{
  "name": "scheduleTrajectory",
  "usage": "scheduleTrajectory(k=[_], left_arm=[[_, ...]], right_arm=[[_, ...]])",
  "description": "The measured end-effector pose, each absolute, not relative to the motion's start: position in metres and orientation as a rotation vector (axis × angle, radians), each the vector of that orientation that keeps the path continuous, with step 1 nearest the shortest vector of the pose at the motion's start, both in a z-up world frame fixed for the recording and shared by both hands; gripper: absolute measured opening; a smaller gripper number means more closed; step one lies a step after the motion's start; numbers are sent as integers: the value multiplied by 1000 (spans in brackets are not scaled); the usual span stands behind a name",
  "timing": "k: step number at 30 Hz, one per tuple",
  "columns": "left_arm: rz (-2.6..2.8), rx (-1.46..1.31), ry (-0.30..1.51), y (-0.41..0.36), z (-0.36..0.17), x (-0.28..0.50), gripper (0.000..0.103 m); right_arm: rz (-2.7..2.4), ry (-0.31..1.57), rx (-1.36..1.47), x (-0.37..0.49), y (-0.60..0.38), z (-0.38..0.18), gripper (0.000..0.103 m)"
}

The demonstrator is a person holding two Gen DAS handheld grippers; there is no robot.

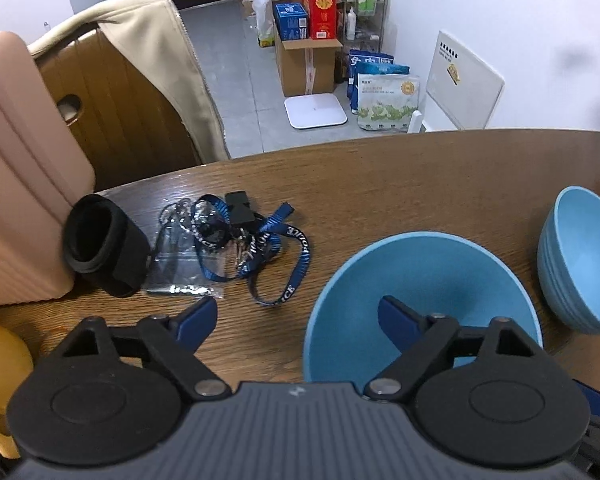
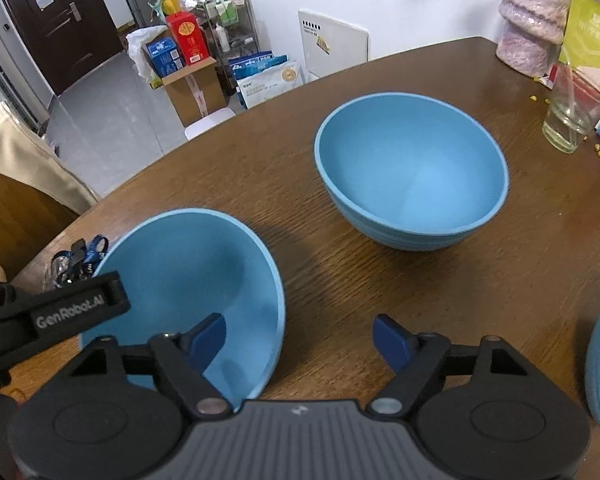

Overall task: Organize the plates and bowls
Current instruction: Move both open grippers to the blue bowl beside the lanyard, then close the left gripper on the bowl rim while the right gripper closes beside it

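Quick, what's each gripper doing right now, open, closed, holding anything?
Left gripper: open, straddling the near blue bowl's left rim, not gripping.
Right gripper: open, straddling that bowl's right rim, not gripping.

We're looking at a wood-grain table (image 2: 400,280) with a slight sheen, matt smooth blue bowls (image 2: 412,176) that look plastic, a clear glass (image 2: 572,116), a woven cloth lanyard (image 1: 272,248), and a crinkly clear plastic bag (image 1: 188,264).
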State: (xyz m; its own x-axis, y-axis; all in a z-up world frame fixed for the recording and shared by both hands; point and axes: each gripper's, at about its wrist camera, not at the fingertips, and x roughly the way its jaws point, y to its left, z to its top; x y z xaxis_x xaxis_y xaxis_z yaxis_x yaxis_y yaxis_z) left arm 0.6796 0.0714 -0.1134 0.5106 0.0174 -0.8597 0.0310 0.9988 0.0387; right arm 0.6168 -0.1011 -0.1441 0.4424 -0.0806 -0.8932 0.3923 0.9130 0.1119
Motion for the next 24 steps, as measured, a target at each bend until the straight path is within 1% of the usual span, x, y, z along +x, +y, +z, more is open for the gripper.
scheduleTrajectory(k=[1, 2, 5, 6, 8, 9, 11, 12, 13, 14, 15, 16, 17, 18, 24], left_arm=[[-10, 55, 1036, 70, -115, 681, 89], [-13, 59, 1036, 68, -117, 683, 85], [-15, 62, 1047, 65, -125, 687, 76], [-17, 61, 1049, 65, -128, 688, 74], [-19, 62, 1056, 64, -133, 690, 64], [-21, 62, 1060, 63, -135, 692, 61], [-26, 57, 1066, 64, -138, 693, 51], [-32, 52, 1069, 65, -140, 693, 49], [-44, 46, 1073, 65, -142, 694, 45], [-55, 42, 1075, 65, -143, 694, 38], [-69, 37, 1076, 65, -144, 694, 34], [-81, 30, 1076, 65, -144, 694, 29], [-86, 27, 1071, 65, -144, 694, 28], [-89, 27, 1068, 64, -144, 694, 28], [-94, 13, 1061, 70, -145, 693, 26]], right_arm=[[-298, 1078, 330, 619, -102, -147, 77], [-295, 1079, 337, 620, -103, -149, 70], [-291, 1093, 351, 626, -107, -157, 59], [-291, 1097, 354, 627, -108, -159, 57], [-282, 1105, 363, 629, -109, -165, 51], [-277, 1107, 367, 631, -110, -166, 48], [-270, 1109, 371, 633, -109, -169, 37], [-268, 1107, 374, 634, -109, -171, 35], [-267, 1104, 376, 636, -108, -172, 34], [-262, 1103, 381, 637, -108, -173, 27], [-255, 1103, 386, 638, -107, -175, 24], [-243, 1101, 398, 638, -106, -177, 18], [-231, 1095, 408, 638, -106, -178, 12], [-226, 1093, 404, 639, -104, -178, 10], [-208, 1074, 371, 641, -98, -177, 9]])
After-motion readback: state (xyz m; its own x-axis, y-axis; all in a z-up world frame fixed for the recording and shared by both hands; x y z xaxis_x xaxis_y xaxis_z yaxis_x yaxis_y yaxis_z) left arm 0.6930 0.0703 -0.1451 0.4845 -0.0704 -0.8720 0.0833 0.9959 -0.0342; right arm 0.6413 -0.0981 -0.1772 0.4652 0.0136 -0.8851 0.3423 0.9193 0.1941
